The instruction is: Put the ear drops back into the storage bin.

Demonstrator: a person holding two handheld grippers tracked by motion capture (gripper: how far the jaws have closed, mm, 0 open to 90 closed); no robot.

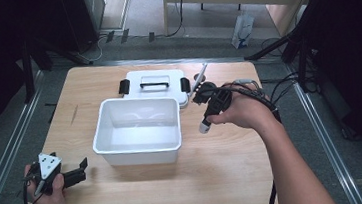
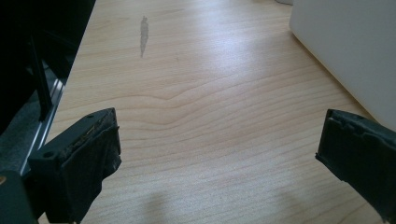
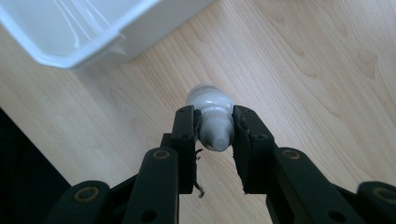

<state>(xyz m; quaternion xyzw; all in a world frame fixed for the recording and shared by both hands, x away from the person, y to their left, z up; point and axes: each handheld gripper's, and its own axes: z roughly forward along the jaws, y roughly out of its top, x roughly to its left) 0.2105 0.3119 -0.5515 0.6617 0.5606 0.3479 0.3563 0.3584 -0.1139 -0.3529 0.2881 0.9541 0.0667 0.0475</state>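
A white open box (image 1: 136, 131) stands mid-table, its lid (image 1: 154, 84) with a black handle lying flat behind it. To the right of the box, above the wood, my right gripper (image 1: 206, 122) is shut on a small white bottle (image 1: 204, 128). In the right gripper view the jaws pinch the bottle (image 3: 212, 116) by its neck, just off the box's corner (image 3: 79, 42). My left gripper (image 1: 78, 173) rests at the table's front left, open and holding nothing. In the left gripper view its jaws stand wide apart over bare wood, with the box wall (image 2: 355, 51) at the right.
A thin grey pen-like thing (image 1: 199, 75) lies beside the lid at the back. The wooden table (image 1: 226, 178) has bare room in front of and to the right of the box. Black stands and cables ring the table on the floor.
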